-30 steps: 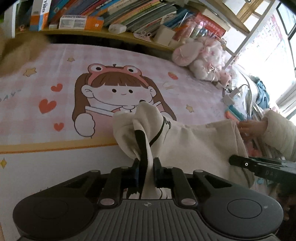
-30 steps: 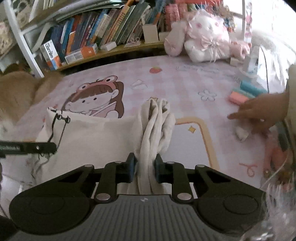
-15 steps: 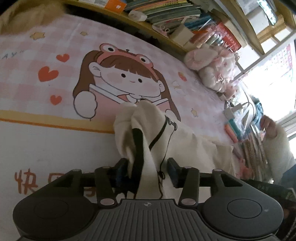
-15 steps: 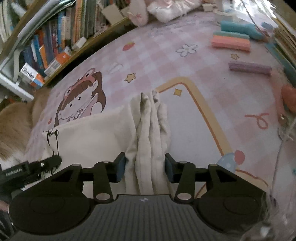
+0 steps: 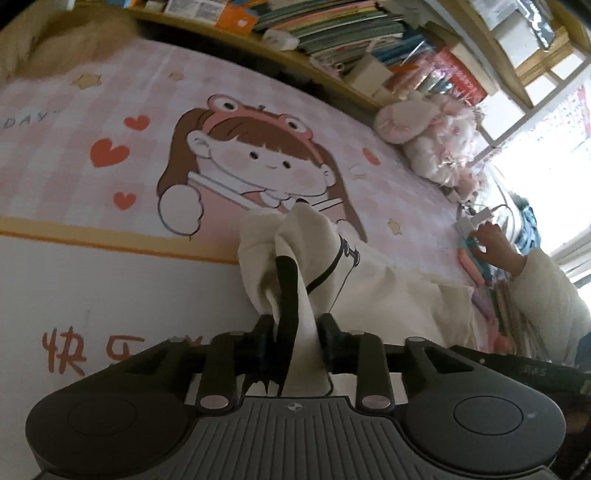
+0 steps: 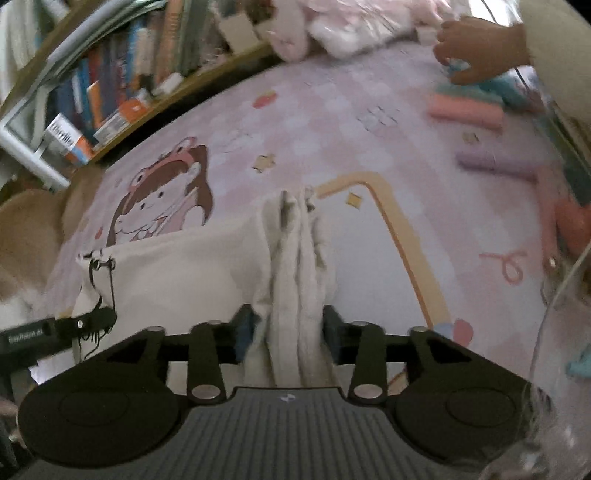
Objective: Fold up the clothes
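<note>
A cream hoodie (image 5: 388,295) with a black drawstring (image 5: 332,266) lies on the pink cartoon mat (image 5: 110,92). One bunched corner of it stands between the parted fingers of my left gripper (image 5: 297,332), which is open. In the right wrist view the hoodie (image 6: 177,266) spreads flat to the left. A pleated fold of it rises between the spread fingers of my right gripper (image 6: 286,325), also open. The left gripper's finger (image 6: 74,328) shows at the hoodie's far corner by the drawstring.
A person's hand (image 6: 476,55) in a cream sleeve (image 5: 543,295) handles small things at the mat's right edge, near pink and purple bars (image 6: 465,110). A pink plush toy (image 5: 424,129) and a low bookshelf (image 5: 332,33) line the back. Something tan and furry (image 6: 26,236) lies at the left.
Both grippers were shut tight on the hoodie a second ago; their fingers now stand apart. Both cameras tilted down over the mat. The person's hand moved from the mat's edge to the back right.
</note>
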Demonstrator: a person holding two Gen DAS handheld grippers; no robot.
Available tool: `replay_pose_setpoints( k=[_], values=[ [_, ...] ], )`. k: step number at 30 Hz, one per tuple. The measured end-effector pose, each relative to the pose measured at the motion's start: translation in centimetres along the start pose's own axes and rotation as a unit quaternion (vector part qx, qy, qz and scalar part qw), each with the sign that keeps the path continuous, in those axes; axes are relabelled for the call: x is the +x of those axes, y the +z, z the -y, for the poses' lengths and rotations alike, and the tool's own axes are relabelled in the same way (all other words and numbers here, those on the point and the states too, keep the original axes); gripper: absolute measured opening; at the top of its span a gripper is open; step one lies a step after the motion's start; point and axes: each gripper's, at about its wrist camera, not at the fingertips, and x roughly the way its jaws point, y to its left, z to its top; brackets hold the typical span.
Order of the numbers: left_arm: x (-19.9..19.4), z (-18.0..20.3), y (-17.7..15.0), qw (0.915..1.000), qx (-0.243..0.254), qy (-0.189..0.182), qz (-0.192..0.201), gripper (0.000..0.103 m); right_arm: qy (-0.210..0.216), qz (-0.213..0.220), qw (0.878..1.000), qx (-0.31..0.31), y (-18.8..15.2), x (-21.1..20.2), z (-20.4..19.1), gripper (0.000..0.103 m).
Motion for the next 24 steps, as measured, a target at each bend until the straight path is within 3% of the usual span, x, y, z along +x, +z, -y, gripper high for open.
replay_pose_setpoints(
  k=[4, 6, 12, 18, 24],
  values=[
    [0.5, 0.1, 0.0, 1.0000, 0.002, -0.002, 0.004, 0.036, 0.006, -0.002, 1.000, -0.007, 0.1, 0.4, -0.1, 0.046],
    [0.8, 0.1, -0.1, 1.0000, 0.003, -0.003, 0.006, 0.034, 0.006, 0.005, 1.000, -0.022, 0.0, 0.2, -0.6, 0.036],
    [0.4, 0.7, -0.3, 0.9998, 0.006, 0.002, 0.020, 0.017, 0.009, 0.028, 0.998, -0.064, -0.1, -0.6, -2.0, 0.022],
    [-1.3, 0.6, -0.2, 0.9994, -0.005, -0.014, 0.032, 0.014, 0.011, 0.052, 0.993, -0.106, -0.2, -1.3, -3.4, 0.021],
    [-2.7, 0.6, -0.1, 0.9990, -0.003, -0.020, 0.040, 0.012, 0.027, 0.053, 0.992, -0.110, 0.1, -2.1, -4.4, 0.021]
  ],
)
